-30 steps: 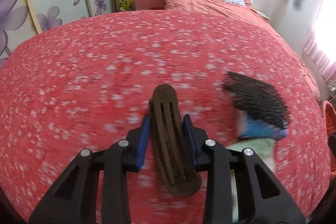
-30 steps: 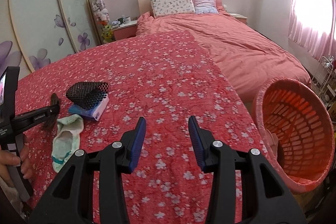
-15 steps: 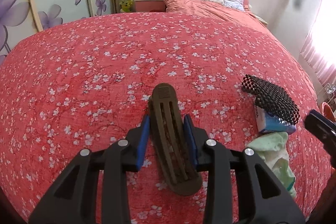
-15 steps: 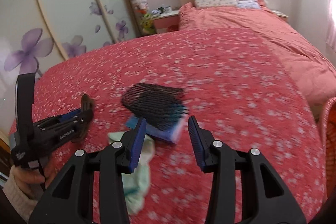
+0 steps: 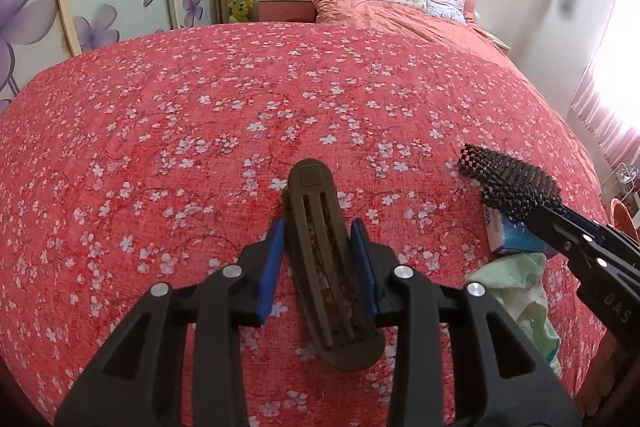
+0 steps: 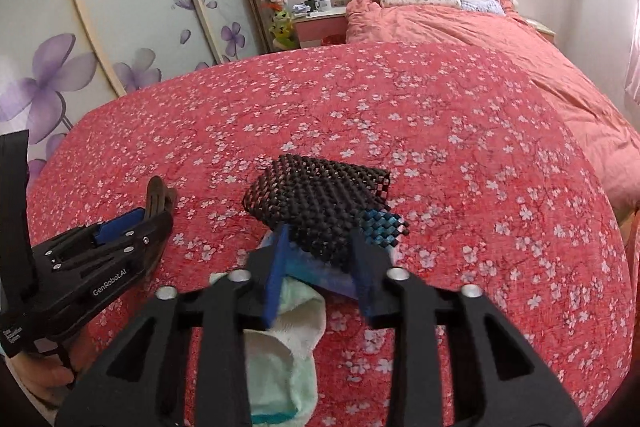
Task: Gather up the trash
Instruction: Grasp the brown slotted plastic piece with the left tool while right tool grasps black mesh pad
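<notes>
Left gripper (image 5: 318, 267): jaws part-closed, blue pads pressed on both flanks of a dark brown slotted hair clip (image 5: 330, 267). The clip is carried clear of the red floral bedspread (image 5: 200, 131), its rounded tip pointing toward 12 o'clock in the left wrist view. This item counts as collected but not yet deposited.

Right gripper (image 6: 320, 259): the jaws have just been closing. A black woven mesh pad (image 6: 320, 199) lies between them, its near edge reaching the blue pads. From the right wrist view the pads appear to press the mesh, so treat the grip as made; how firm it is cannot be confirmed.

Item positions, right wrist view:
- Mesh pad: centre of frame, resting on a blue tissue packet (image 6: 320, 273).
- Tissue packet: directly beneath the mesh, partly hidden by it.
- Pale green sock (image 6: 284, 347): at 6 o'clock from the mesh, flat on the bedspread, one end touching the packet.
- Left gripper with clip: at 9 o'clock, near the pile but apart from it.

In the left wrist view the same pile sits at 3 o'clock, with the right gripper entering from the frame edge.

Task progress, judged from these views: early to middle. One item is in hand, a second is being taken. The packet and the sock remain on the bed. No bin or basket is identifiable in either current view, so both held items have yet to be carried and dropped.
</notes>
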### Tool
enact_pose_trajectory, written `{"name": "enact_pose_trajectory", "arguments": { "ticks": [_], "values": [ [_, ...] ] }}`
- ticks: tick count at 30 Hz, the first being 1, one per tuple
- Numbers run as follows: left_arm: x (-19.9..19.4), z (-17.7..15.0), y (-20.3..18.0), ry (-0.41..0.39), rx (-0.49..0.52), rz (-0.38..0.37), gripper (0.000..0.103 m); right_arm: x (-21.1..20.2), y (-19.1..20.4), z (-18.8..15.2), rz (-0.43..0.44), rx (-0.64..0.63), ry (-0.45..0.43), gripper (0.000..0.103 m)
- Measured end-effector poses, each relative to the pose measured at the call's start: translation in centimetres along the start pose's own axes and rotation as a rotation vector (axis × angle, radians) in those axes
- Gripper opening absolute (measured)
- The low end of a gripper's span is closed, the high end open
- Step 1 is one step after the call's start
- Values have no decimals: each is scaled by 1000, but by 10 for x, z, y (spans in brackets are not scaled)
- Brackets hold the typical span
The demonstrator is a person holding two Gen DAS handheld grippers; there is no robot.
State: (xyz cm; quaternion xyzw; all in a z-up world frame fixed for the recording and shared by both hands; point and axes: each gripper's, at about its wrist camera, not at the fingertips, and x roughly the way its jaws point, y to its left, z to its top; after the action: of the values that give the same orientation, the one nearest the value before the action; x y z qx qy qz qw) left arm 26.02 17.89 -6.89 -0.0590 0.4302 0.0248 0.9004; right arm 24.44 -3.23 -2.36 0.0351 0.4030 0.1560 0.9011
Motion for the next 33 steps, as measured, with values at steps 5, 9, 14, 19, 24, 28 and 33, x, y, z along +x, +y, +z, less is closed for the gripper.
{"name": "enact_pose_trajectory", "arguments": {
  "ticks": [5,9,14,19,24,28,33],
  "values": [
    [0,0,1,0,0,0,35,-12,-2,1,-15,-13,-53,6],
    [0,1,1,-1,-3,-4,35,-32,-16,3,-53,10,-120,5],
    [1,1,-5,4,36,4,48,-51,-49,-3,-133,74,-153,4],
    [3,3,-15,9,40,43,46,-57,-84,-16,-171,143,-130,4],
    [3,4,-14,0,24,38,33,-59,-94,-23,-169,161,-129,4],
    [0,6,-6,-1,-10,0,32,-67,-97,-27,-161,169,-143,4],
    [-11,9,-4,-12,-13,-10,32,-78,-102,-30,-158,167,-168,4]
  ]
}}
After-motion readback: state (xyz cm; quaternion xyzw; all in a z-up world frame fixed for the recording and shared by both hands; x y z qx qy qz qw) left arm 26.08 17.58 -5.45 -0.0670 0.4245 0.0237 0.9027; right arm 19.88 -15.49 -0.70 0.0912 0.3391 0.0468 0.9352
